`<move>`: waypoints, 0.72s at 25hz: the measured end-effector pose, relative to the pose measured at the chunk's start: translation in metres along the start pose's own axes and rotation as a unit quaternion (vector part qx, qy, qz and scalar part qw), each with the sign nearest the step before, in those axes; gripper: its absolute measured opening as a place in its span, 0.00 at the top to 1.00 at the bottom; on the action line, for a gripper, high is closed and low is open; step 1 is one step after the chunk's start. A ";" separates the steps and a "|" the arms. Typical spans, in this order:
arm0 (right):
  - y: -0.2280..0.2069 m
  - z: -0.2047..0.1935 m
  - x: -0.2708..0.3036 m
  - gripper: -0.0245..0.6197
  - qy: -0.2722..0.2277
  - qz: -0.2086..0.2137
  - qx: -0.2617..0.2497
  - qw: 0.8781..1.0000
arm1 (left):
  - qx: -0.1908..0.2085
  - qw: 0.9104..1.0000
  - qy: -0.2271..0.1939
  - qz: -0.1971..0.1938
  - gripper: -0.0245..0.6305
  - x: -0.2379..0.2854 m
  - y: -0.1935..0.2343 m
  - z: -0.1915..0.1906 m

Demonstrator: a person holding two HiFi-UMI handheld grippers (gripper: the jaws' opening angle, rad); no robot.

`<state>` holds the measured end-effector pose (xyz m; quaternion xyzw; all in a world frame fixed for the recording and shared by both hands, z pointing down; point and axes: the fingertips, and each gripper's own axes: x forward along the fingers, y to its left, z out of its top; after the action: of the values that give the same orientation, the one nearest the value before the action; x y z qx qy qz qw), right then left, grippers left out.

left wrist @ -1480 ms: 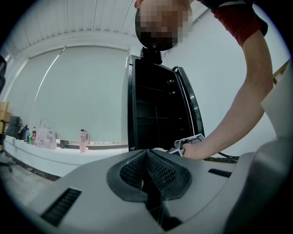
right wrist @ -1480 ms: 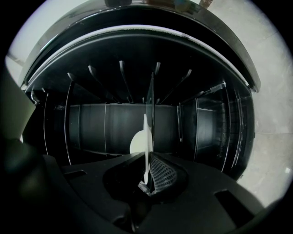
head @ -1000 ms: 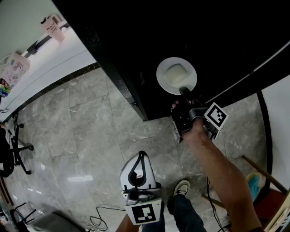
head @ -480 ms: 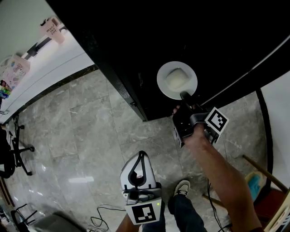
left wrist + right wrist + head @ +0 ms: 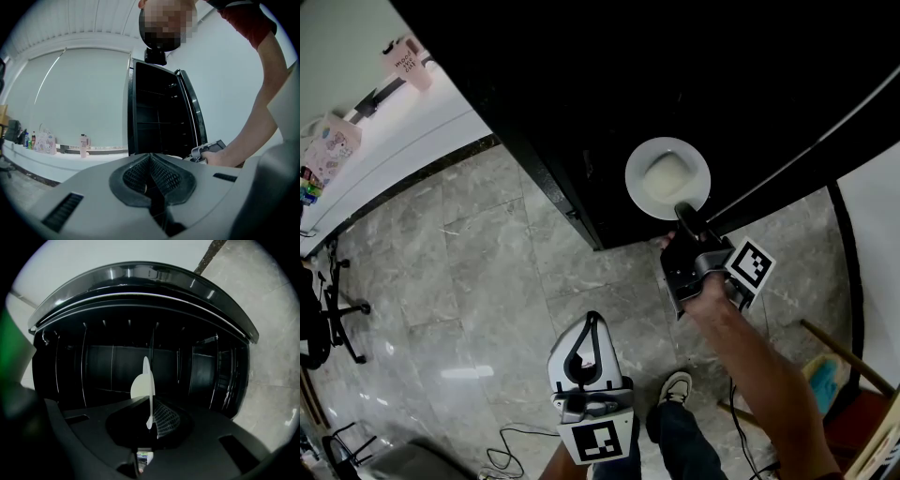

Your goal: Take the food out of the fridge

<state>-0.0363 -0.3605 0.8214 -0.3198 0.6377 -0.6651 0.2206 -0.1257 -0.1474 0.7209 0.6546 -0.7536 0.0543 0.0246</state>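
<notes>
The right gripper (image 5: 683, 212) pinches the white plate (image 5: 667, 178) at its 6 o'clock rim, fridge (image 5: 675, 75) beyond. The left gripper (image 5: 592, 321) is closed, empty.

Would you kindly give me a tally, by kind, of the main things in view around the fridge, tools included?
black fridge: 1
white plate, its rim gripped by the right tool: 1
pale food piece on the plate: 1
tools, counting the left tool held low over the floor: 2
Total: 5
</notes>
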 end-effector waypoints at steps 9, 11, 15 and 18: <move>-0.003 -0.006 -0.015 0.91 0.014 0.008 -0.009 1.000 | 0.002 1.000 0.002 -0.002 0.94 -0.001 -0.001 -0.001; -0.004 -0.008 -0.018 0.91 0.017 0.007 -0.009 1.000 | 0.002 1.000 0.003 -0.003 0.94 -0.001 -0.001 -0.001; -0.009 -0.011 -0.029 0.91 0.016 0.003 -0.005 1.000 | 0.002 1.000 0.003 -0.004 0.94 0.000 -0.002 -0.001; -0.015 -0.014 -0.035 0.91 0.014 -0.001 0.001 1.000 | 0.002 1.000 0.001 -0.003 0.94 0.001 -0.001 -0.002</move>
<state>-0.0198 -0.3244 0.8316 -0.3107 0.6395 -0.6705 0.2119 -0.1246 -0.1486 0.7229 0.6568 -0.7516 0.0568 0.0244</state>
